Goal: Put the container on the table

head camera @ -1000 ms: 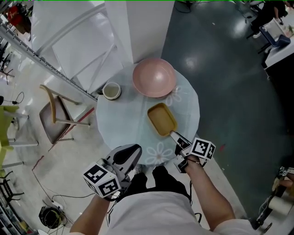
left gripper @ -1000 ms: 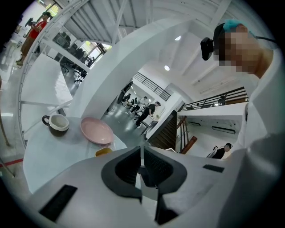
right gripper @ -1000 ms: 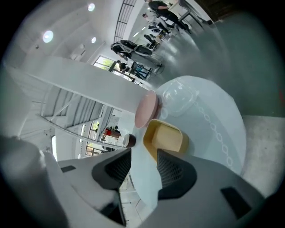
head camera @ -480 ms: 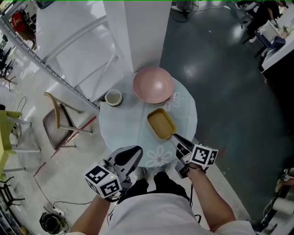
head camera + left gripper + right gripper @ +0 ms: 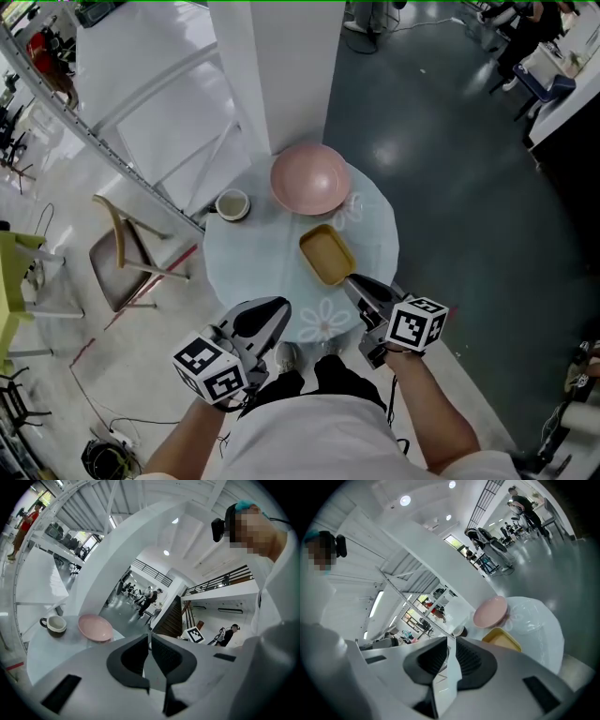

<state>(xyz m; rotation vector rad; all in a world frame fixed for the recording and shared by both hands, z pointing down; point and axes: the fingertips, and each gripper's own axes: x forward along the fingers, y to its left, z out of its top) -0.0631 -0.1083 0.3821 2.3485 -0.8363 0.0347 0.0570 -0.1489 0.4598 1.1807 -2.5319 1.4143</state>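
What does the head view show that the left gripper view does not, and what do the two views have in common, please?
Only the head view shows the yellow container lying on the round table, with the wooden chair beside the table. Only the left gripper view shows people far off in the hall and a railed balcony. Both show the pink bowl, the cup and the left gripper, whose jaws are together with nothing between them.
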